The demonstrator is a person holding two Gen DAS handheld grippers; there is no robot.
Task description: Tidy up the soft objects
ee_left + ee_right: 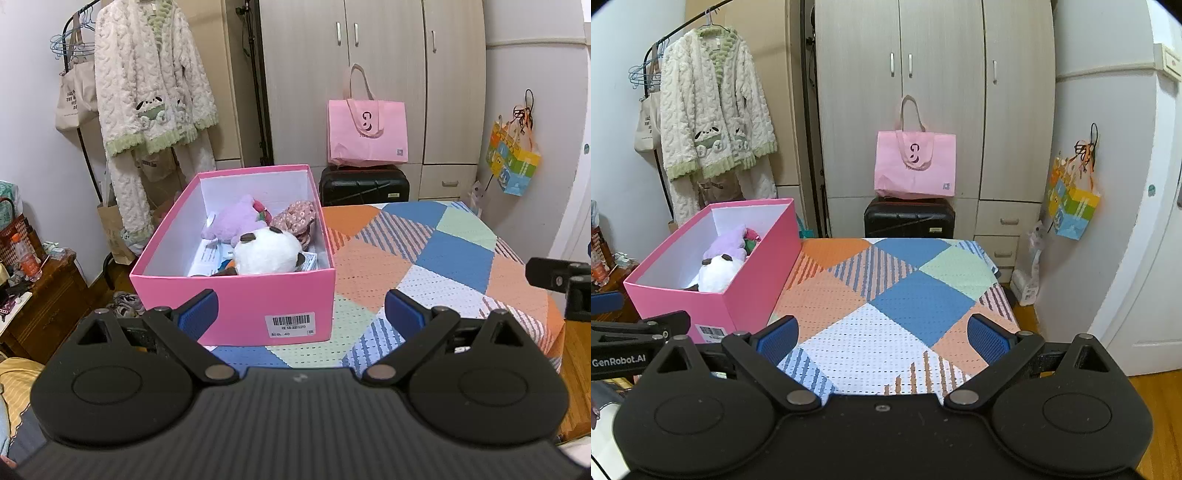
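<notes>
A pink box (236, 306) stands on the patchwork-covered table (424, 251). Inside lie a white plush with dark ears (267, 253), a purple plush (232, 223) and a floral fabric piece (297, 218). My left gripper (301, 315) is open, held just in front of the box's near wall, nothing between its blue pads. In the right wrist view the box (746, 280) sits at the left with the white plush (718, 273) and purple plush (726, 245) showing. My right gripper (882, 339) hangs open above the bare cloth (886, 295), right of the box.
Behind the table stand a black suitcase (908, 221) with a pink tote bag (916, 166) on top, and a wardrobe (934, 92). A fleecy robe (147, 92) hangs on a rack at the left. A cluttered wooden side table (33, 295) is at the far left.
</notes>
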